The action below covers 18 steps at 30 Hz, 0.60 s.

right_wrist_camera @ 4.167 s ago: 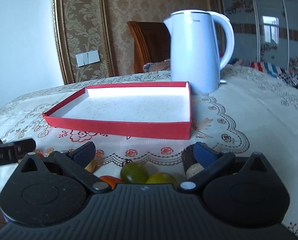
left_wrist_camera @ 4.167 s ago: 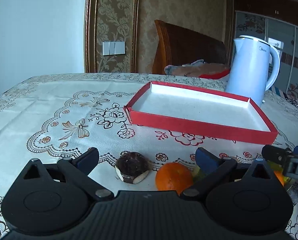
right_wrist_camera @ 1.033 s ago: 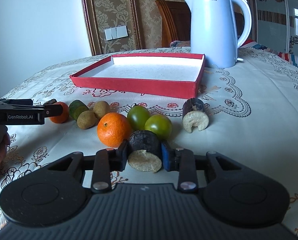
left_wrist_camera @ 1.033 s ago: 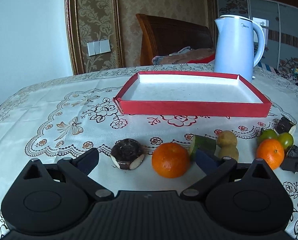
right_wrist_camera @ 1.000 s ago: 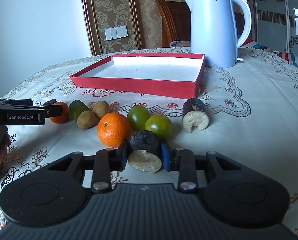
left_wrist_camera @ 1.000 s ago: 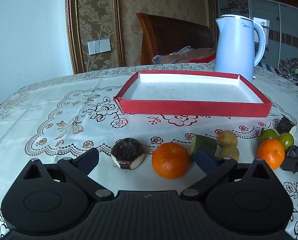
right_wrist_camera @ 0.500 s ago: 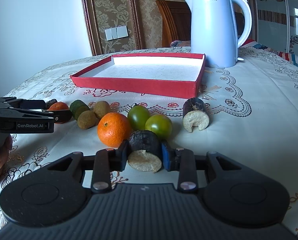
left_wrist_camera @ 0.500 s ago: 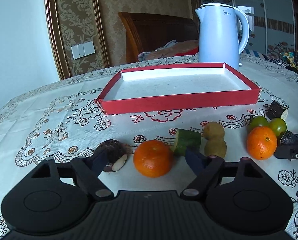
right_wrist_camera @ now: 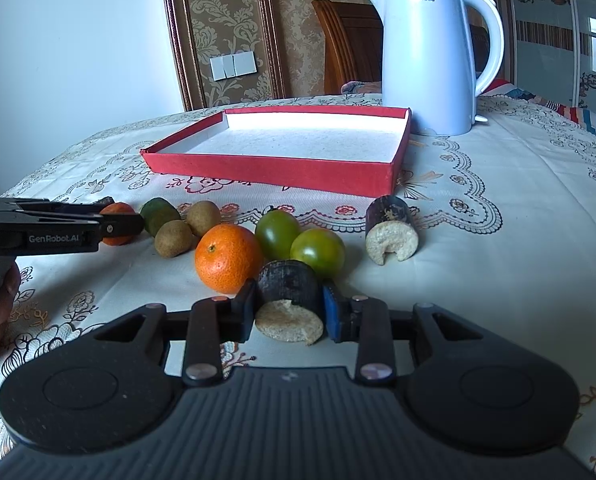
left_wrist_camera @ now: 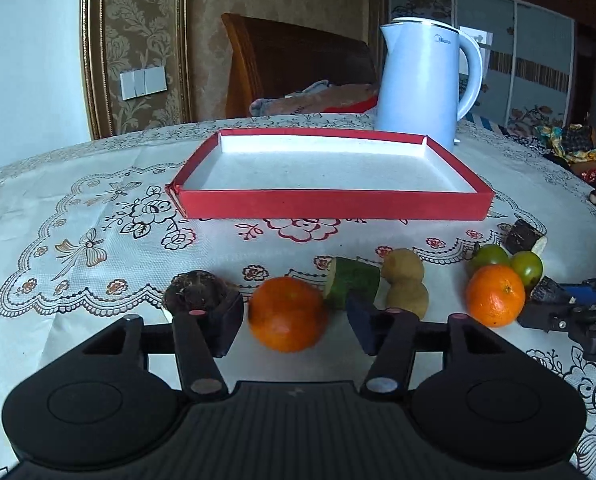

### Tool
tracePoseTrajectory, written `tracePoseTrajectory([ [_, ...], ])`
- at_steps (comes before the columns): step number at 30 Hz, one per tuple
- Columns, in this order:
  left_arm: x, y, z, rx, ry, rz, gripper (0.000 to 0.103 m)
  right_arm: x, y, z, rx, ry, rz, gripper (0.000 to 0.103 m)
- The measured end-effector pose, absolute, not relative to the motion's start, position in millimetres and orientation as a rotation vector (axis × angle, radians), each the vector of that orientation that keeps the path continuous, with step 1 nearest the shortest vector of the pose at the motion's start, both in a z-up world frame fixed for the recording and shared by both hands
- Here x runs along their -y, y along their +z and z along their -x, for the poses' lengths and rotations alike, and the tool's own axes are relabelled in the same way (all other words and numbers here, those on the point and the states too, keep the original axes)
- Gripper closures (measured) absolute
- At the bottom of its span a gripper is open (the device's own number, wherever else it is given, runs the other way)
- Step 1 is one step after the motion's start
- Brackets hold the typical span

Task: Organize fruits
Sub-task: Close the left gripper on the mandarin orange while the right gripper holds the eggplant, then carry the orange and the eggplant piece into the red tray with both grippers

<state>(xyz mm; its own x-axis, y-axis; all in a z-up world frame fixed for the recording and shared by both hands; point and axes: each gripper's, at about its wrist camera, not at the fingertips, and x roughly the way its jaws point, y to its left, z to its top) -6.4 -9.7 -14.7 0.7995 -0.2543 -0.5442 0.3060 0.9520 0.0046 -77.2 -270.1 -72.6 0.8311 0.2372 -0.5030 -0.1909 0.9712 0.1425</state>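
We've got the left gripper (left_wrist_camera: pixel 294 326) closing with the near orange (left_wrist_camera: pixel 286 313) sitting between its jaws; pads aren't visibly pressing on it yet, so we don't count it as held. It's round, so no long axis to line up. The left pad is right against a dark chunk (left_wrist_camera: pixel 196 294), the right pad just in front of a green cut piece (left_wrist_camera: pixel 351 284) and two kiwis (left_wrist_camera: pixel 403 280), so we judge the squeeze could nudge those neighbours. The right gripper (right_wrist_camera: pixel 290 314) is clamped narrow on a dark cane segment (right_wrist_camera: pixel 290 300), cut end facing the camera, axis along the fingers. The red tray (left_wrist_camera: pixel 333 202) lies straight ahead of both and looks empty. A second orange (right_wrist_camera: pixel 228 258), two green fruits (right_wrist_camera: pixel 298 240) and another cane piece (right_wrist_camera: pixel 391 230) lie between the right gripper and the tray, so we'd lift before travelling. A kettle (right_wrist_camera: pixel 429 56) stands beyond the tray's far corner, out of the way.
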Motion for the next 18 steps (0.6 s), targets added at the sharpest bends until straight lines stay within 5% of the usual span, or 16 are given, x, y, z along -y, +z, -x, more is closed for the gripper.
tracePoseTrajectory([
  [6, 11.0, -15.0, 7.5, -0.565, -0.307, -0.096, 0.049, 270.8, -73.1, 76.9, -0.543, 0.228, -0.09, 0.071],
  [10, 11.4, -14.4, 10.8, -0.556, -0.289, -0.106, 0.062, 270.9, -73.5, 77.9, -0.539, 0.231, -0.088, 0.071],
  [18, 13.4, -13.6, 12.7, -0.546, -0.252, -0.126, 0.063, 273.8, -72.1, 83.7, -0.511, 0.243, -0.099, 0.072],
])
